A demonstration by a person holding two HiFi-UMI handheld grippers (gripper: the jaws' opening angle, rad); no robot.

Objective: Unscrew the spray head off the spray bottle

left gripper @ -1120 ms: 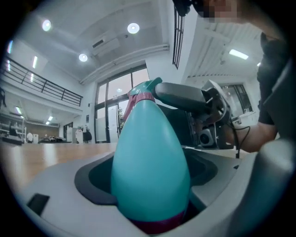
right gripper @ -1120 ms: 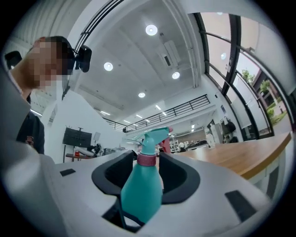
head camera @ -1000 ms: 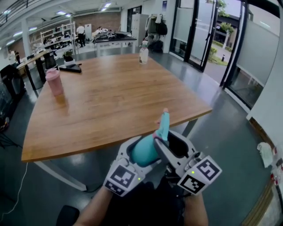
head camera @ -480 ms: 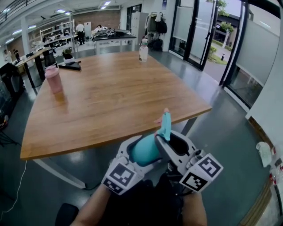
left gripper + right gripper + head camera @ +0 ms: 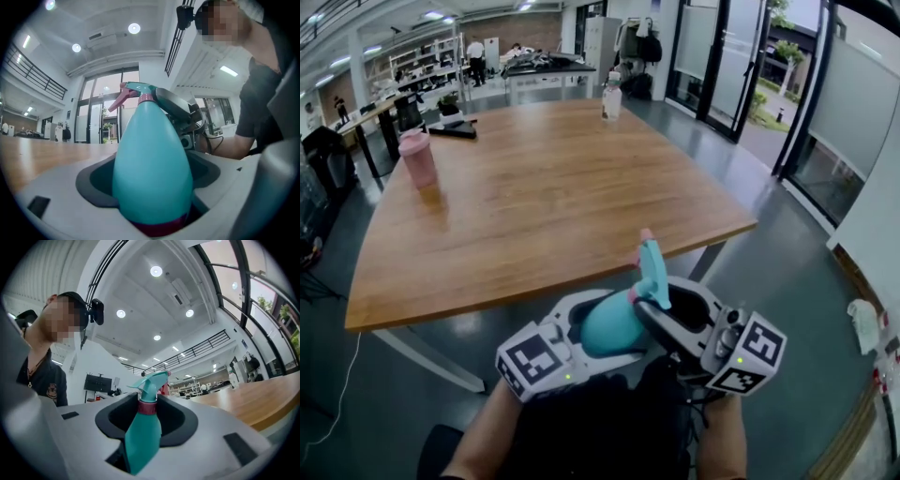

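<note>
A teal spray bottle (image 5: 607, 325) with a teal and pink spray head (image 5: 651, 266) is held in the air before the table's near edge. My left gripper (image 5: 586, 323) is shut on the bottle's wide body (image 5: 152, 173), near its dark red base. My right gripper (image 5: 661, 305) comes from the other side. Its jaws have just been closing, with the dark red collar (image 5: 147, 407) under the spray head (image 5: 151, 382) between them, and the pads touch that collar. The bottle's lower half is hidden behind the left jaws in the head view.
The wooden table (image 5: 544, 187) lies just ahead, with a pink tumbler (image 5: 417, 157) at its left, a dark flat object (image 5: 455, 131) behind that, and a clear bottle (image 5: 610, 98) at the far edge. Glass doors stand at the right, and something white (image 5: 865, 323) lies on the floor there.
Both grippers have turned with the bottle: the left marker cube swung left, the right one moved right and lower. The right jaws have drawn in around the bottle's neck.
</note>
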